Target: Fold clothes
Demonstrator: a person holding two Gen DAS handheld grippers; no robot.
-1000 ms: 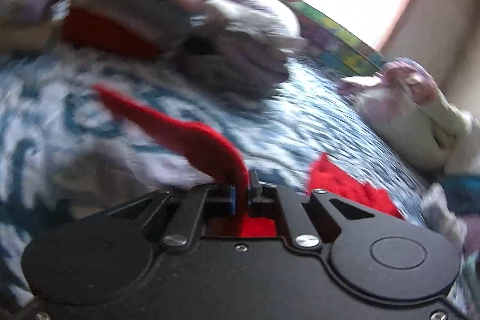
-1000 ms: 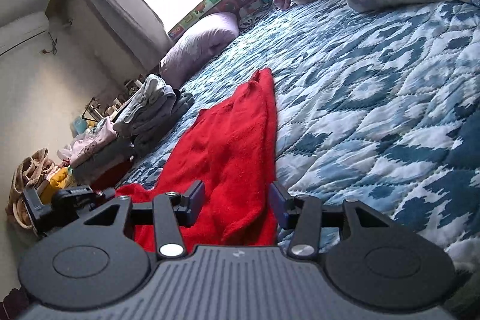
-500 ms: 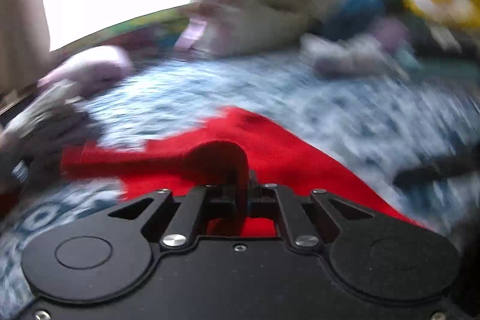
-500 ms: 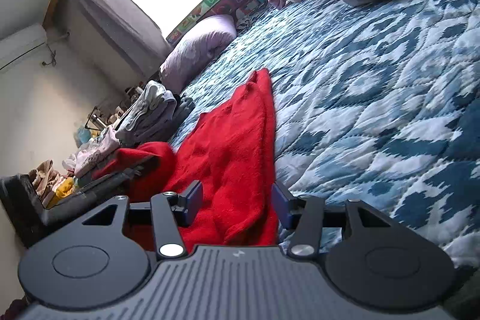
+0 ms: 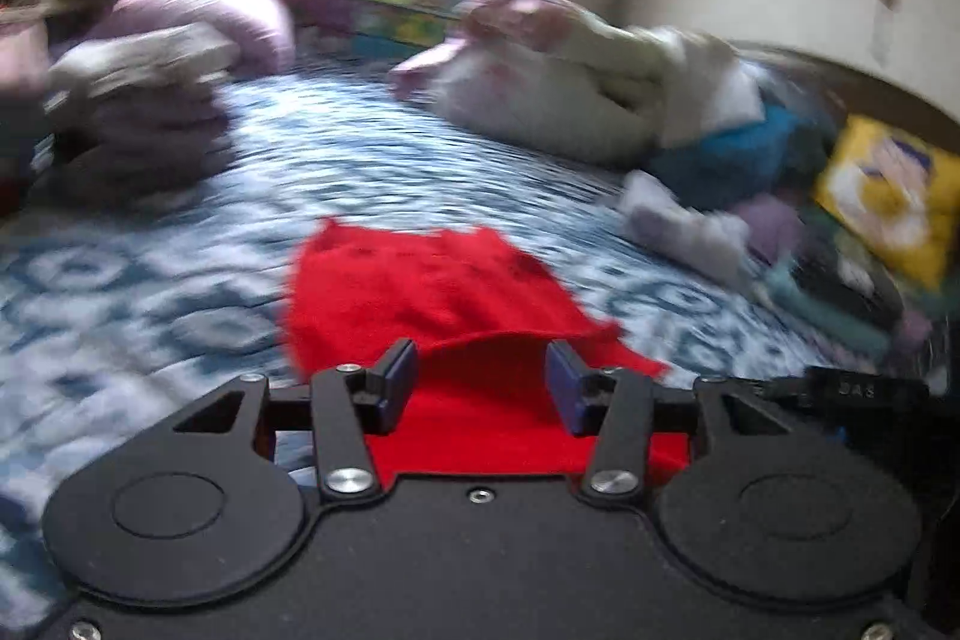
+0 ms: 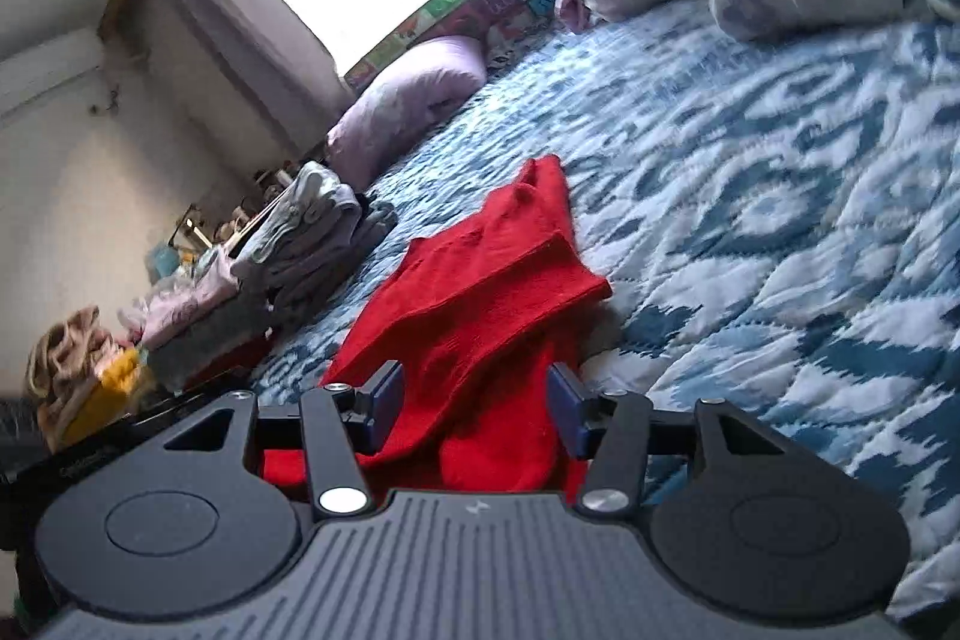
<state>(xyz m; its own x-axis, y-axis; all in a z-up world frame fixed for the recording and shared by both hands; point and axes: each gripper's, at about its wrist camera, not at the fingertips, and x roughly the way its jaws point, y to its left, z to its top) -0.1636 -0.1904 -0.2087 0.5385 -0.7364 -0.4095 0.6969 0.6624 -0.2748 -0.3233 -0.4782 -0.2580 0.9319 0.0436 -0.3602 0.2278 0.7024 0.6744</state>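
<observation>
My left gripper point(image 5: 480, 379) fingers wide over red cloth point(image 5: 432, 292), right gripper point(image 6: 477, 394) fingers wide too, cloth on bed point(image 6: 750, 220), no readable writing.

A: Any readable text?

B: Very little. In the left wrist view a black device point(image 5: 864, 391) at right, past the tool, carries pale embossed characters, possibly "DAS", but too blurred to confirm.

A: Right wrist view?

B: The colourful board point(image 6: 480, 7) under the window has blocks with big letters; shapes show, none read for sure. A black object point(image 6: 90, 460) at lower left bears a line of small grey print, too small to read. The tool body point(image 6: 479, 507) has a small light mark at centre top, a logo rather than letters.

A: Yellow cushion?

B: The yellow cushion point(image 5: 894, 196) has a printed picture only, no legible words.
</observation>
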